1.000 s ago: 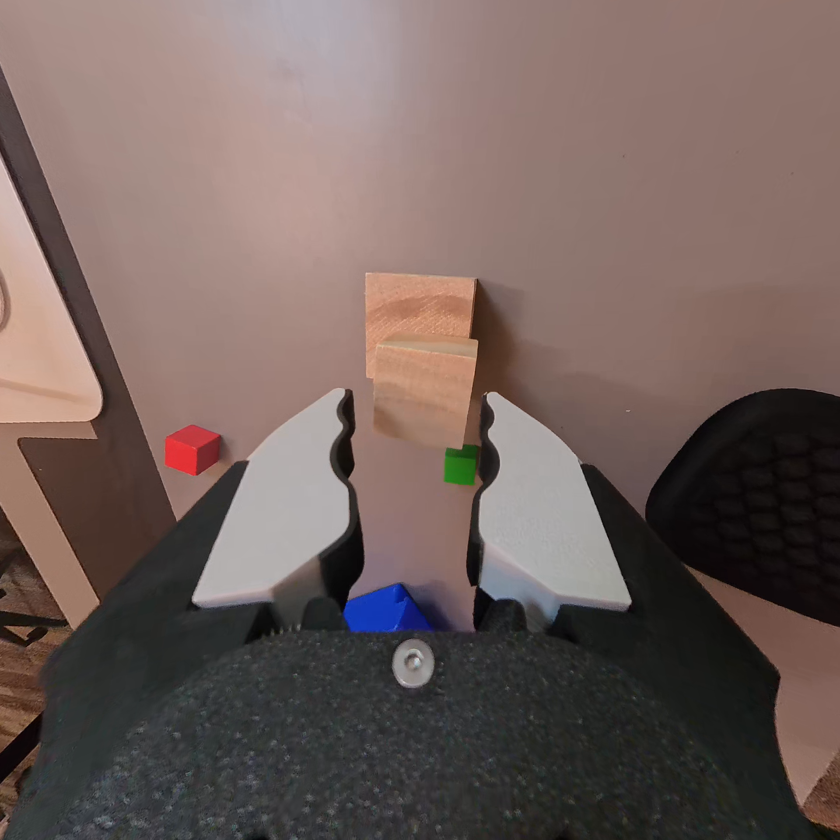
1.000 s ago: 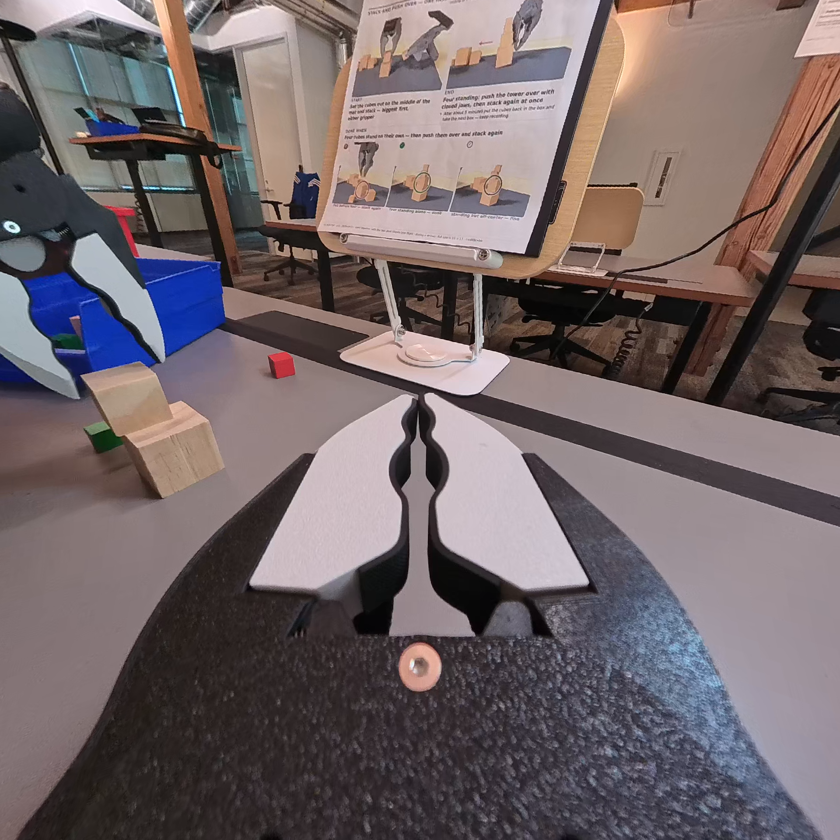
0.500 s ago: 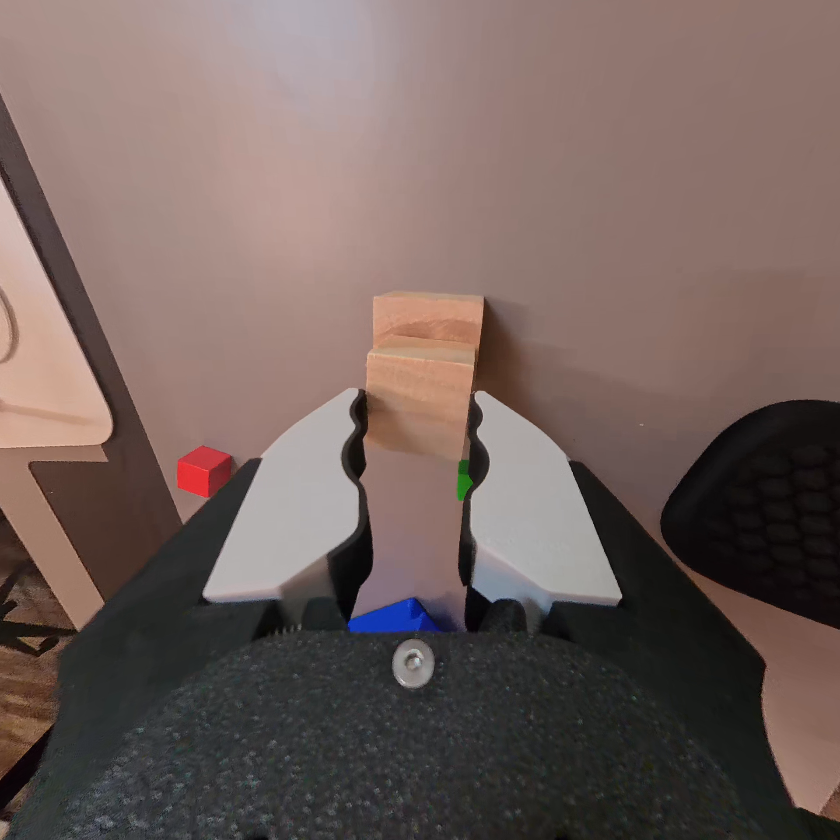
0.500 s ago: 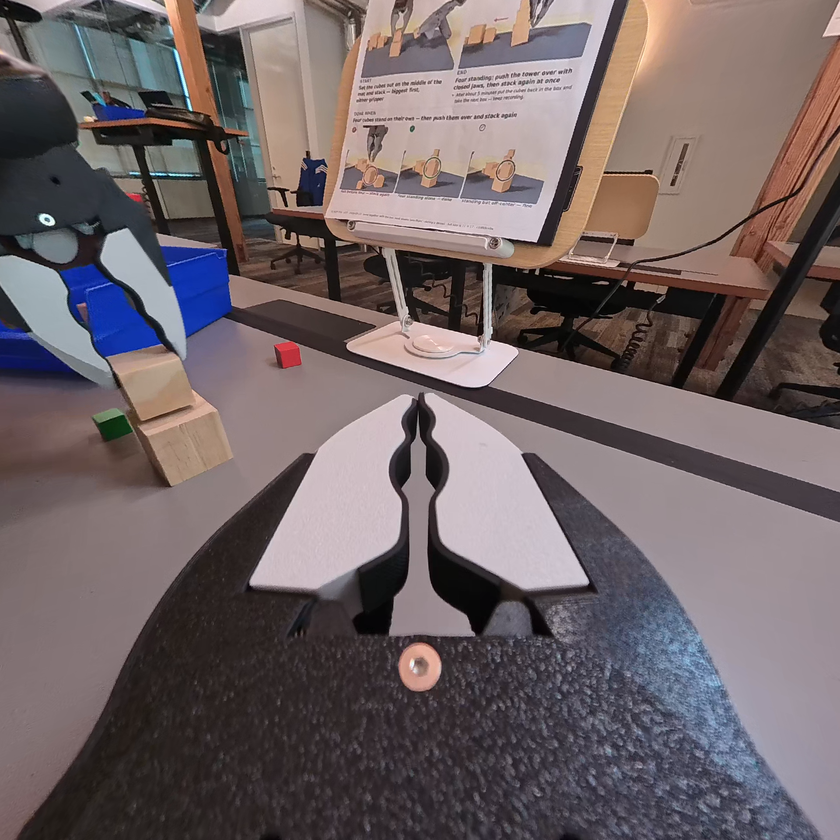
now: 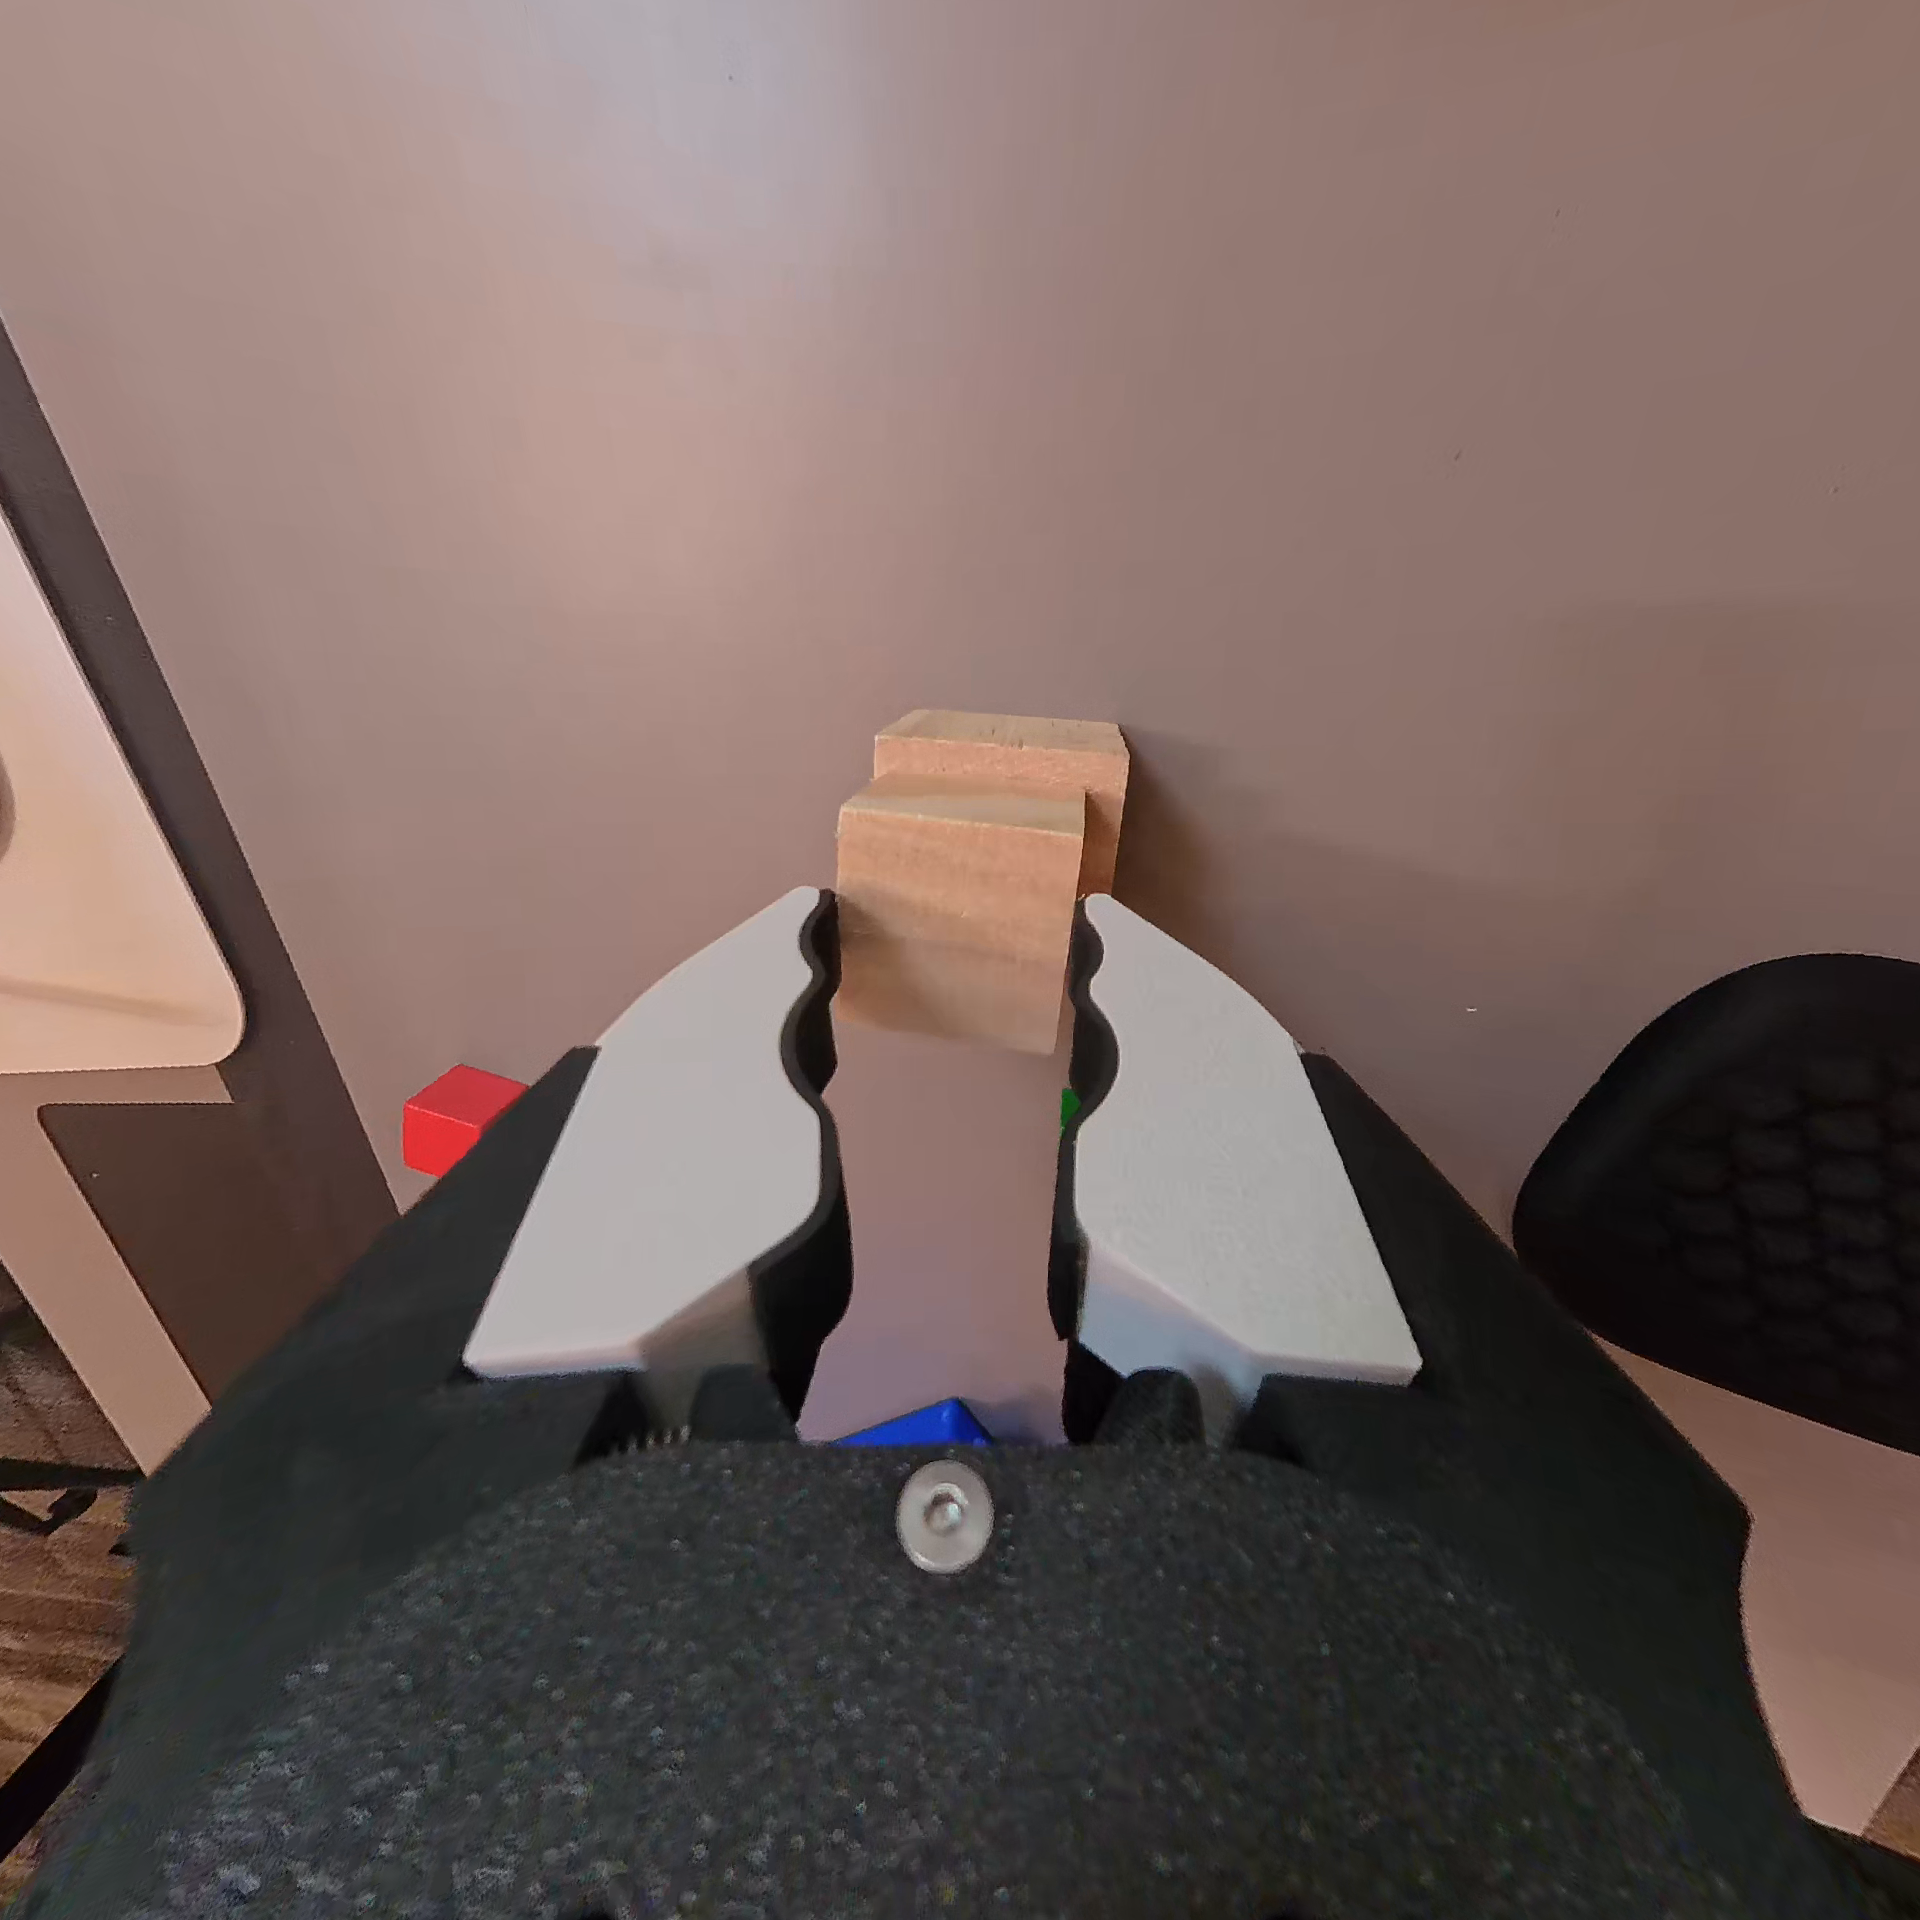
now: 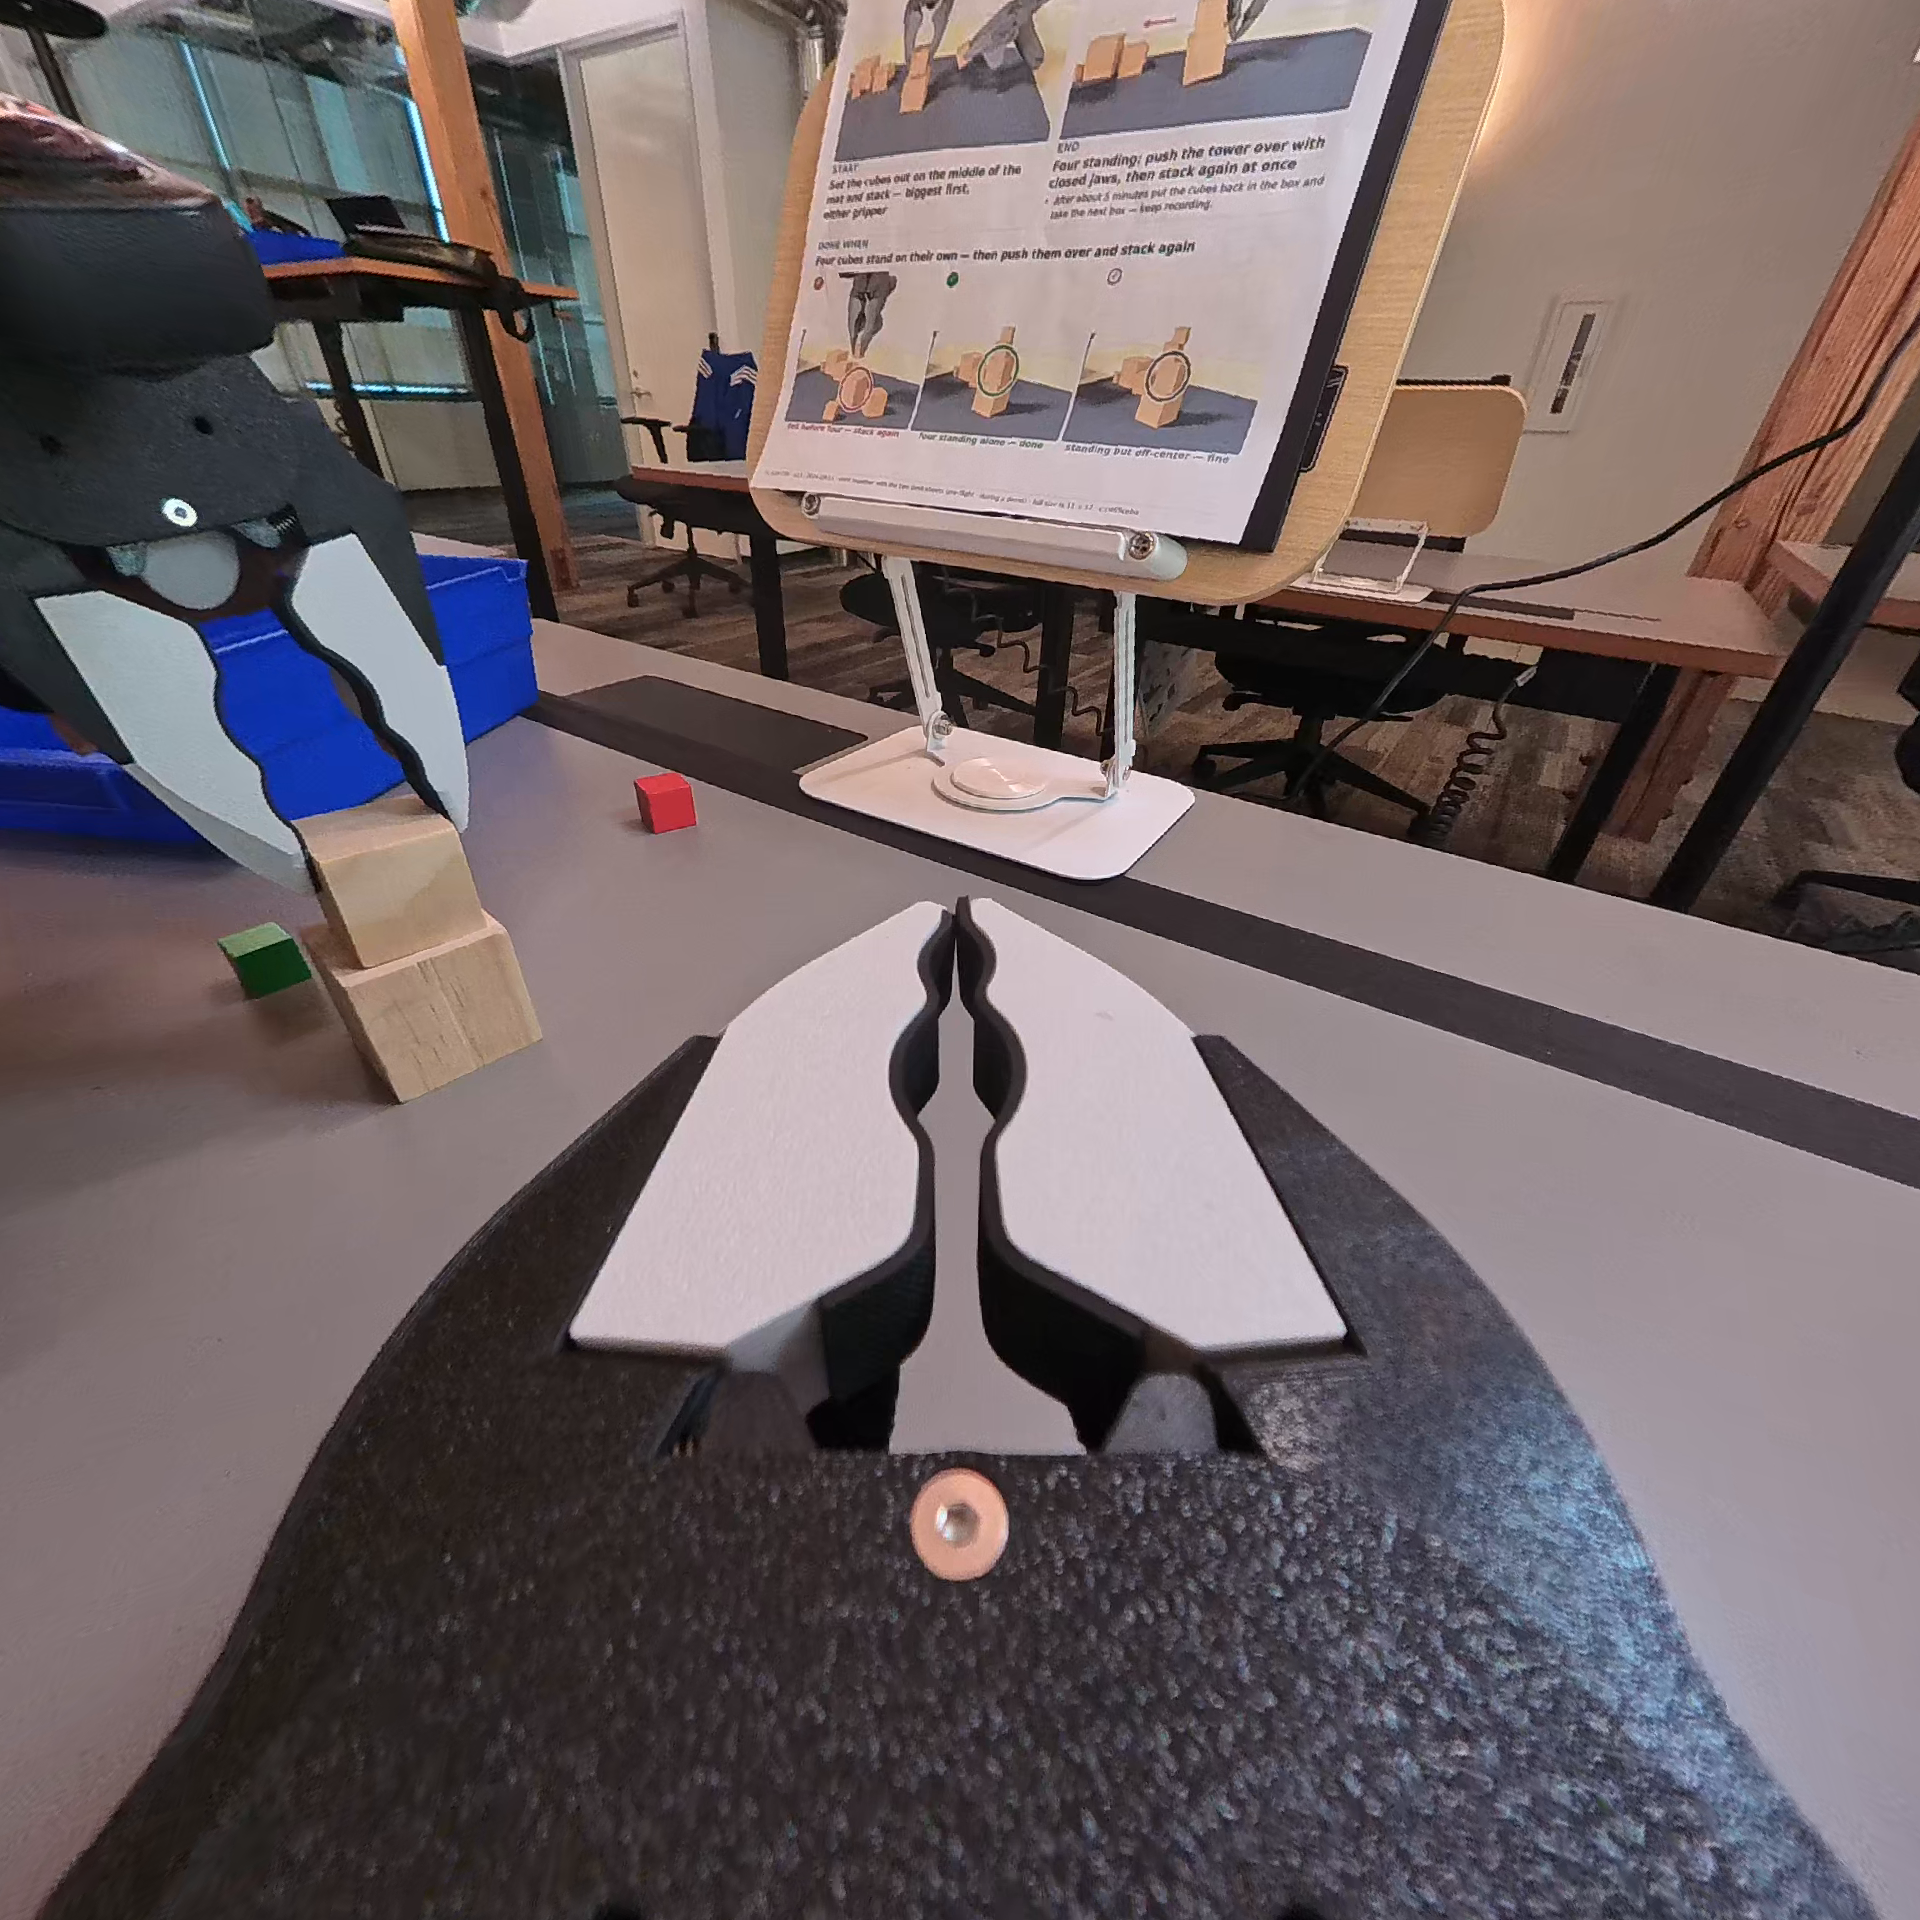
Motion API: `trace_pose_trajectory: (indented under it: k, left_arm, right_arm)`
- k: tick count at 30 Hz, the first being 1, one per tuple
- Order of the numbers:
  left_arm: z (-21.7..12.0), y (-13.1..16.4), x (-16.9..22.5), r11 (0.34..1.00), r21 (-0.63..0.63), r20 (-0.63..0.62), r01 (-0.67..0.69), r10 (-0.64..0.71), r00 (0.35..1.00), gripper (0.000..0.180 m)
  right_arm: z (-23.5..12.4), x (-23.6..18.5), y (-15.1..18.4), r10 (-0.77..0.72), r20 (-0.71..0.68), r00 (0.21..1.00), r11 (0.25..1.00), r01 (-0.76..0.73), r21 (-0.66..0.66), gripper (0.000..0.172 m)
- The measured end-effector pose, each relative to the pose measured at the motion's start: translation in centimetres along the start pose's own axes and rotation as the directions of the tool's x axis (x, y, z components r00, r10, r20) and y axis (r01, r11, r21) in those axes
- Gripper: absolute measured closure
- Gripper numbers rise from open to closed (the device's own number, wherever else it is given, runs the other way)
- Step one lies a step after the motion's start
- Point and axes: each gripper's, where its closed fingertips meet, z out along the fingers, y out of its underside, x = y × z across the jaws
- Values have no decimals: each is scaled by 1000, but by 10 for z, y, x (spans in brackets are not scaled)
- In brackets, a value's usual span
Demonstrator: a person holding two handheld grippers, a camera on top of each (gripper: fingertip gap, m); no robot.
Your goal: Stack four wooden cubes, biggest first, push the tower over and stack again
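The left tool (image 5: 954,940) comes down from above and pinches the smaller wooden cube (image 5: 951,935), a pad pressed against each side. That cube sits on top of the larger wooden cube (image 6: 431,1013), set a little off-centre and slightly tilted in the right wrist view, where one corner of the lower block juts out toward the camera. The pair stands on the grey table (image 6: 1455,1091), left of the middle.

A small green cube (image 6: 265,958) lies on the table just beside the stack, on its left in the right wrist view; in the left wrist view only a sliver of it shows past the finger. A red cube (image 6: 665,802) sits farther off, well apart from the stack, toward the dark strip that runs along the table's far edge. A blue bin (image 6: 312,727) stands behind the left tool.

The right tool (image 6: 956,920) hovers low over bare table, well to the right of the stack, its fingers pressed together with nothing between them. Straight ahead of it stands a white stand (image 6: 997,800) carrying a board with a printed sheet (image 6: 1081,260).
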Motion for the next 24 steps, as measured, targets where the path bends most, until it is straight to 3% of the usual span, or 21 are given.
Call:
trace_pose_trajectory:
  k: [18, 24]
  left_arm:
    - [0, -1, 1, 1000, 8, 0, 6, -6, 1000, 138]
    - [-15, 0, -3, 997, 75, 27, 31, -34, 999, 123]
  right_arm:
    - [0, -1, 1, 0, 3, 1000, 1000, 0, -4, 171]
    - [1, -2, 1, 8, 11, 1000, 1000, -8, -8, 171]
